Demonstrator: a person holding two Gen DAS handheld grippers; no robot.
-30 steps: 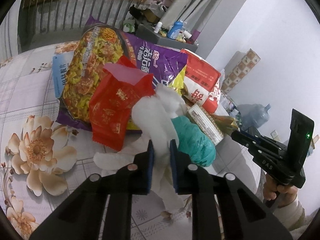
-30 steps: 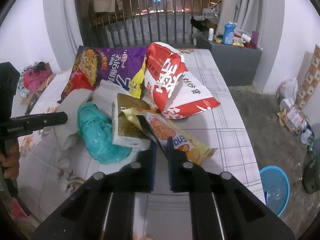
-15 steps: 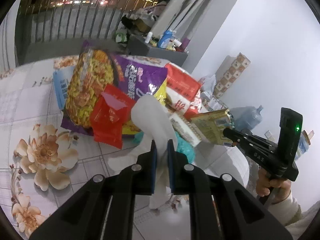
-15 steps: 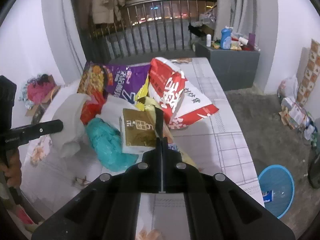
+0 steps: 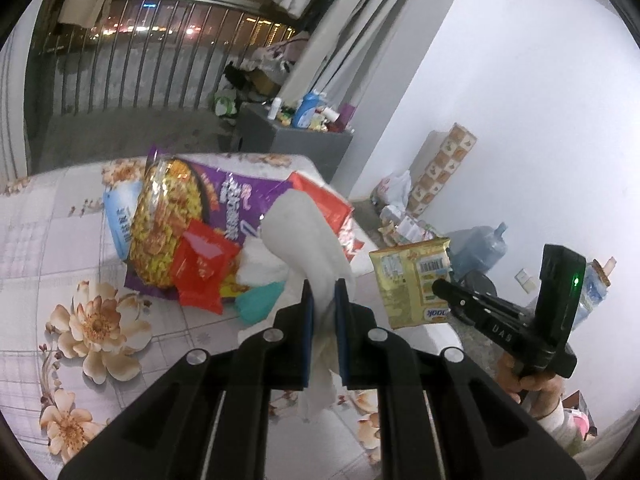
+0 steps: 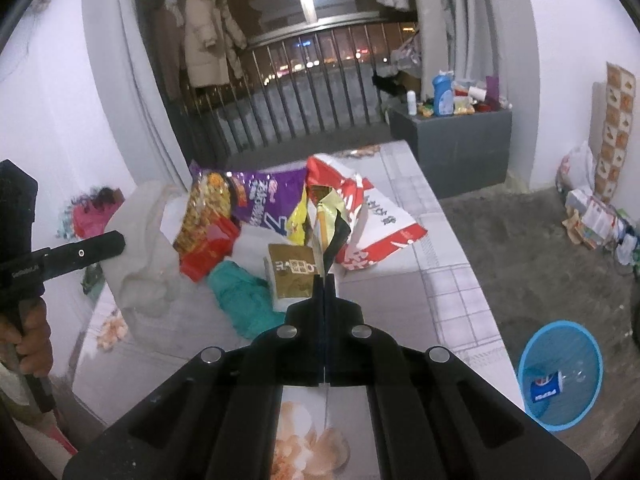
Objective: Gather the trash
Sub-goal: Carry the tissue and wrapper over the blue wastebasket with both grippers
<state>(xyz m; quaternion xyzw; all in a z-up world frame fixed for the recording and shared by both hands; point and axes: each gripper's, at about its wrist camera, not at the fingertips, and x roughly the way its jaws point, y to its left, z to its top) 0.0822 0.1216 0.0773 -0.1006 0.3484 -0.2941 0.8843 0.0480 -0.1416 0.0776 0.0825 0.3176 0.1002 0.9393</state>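
My left gripper (image 5: 323, 289) is shut on a crumpled white tissue (image 5: 308, 232), lifted above the flowered table (image 5: 48, 240); the tissue (image 6: 136, 248) also hangs at the left of the right wrist view. My right gripper (image 6: 324, 280) is shut on a yellow snack wrapper (image 6: 328, 220), held edge-on over the table; the left wrist view shows the wrapper (image 5: 412, 280) flat, clamped at the right gripper's tip (image 5: 438, 286). On the table lie a purple noodle bag (image 5: 180, 216), a red packet (image 5: 200, 272), a teal bag (image 6: 240, 296), a gold box (image 6: 292, 272) and a red-white bag (image 6: 372, 216).
A blue bin (image 6: 560, 376) with a wrapper inside stands on the floor right of the table. A grey cabinet (image 6: 452, 136) with bottles stands behind the table. More litter (image 6: 596, 216) lies along the right wall, and a water jug (image 5: 480, 244) beyond the table.
Both grippers rose off the table. The left lifted the white tissue clear of the pile. The right closed on the yellow wrapper and raised it off the gold box.
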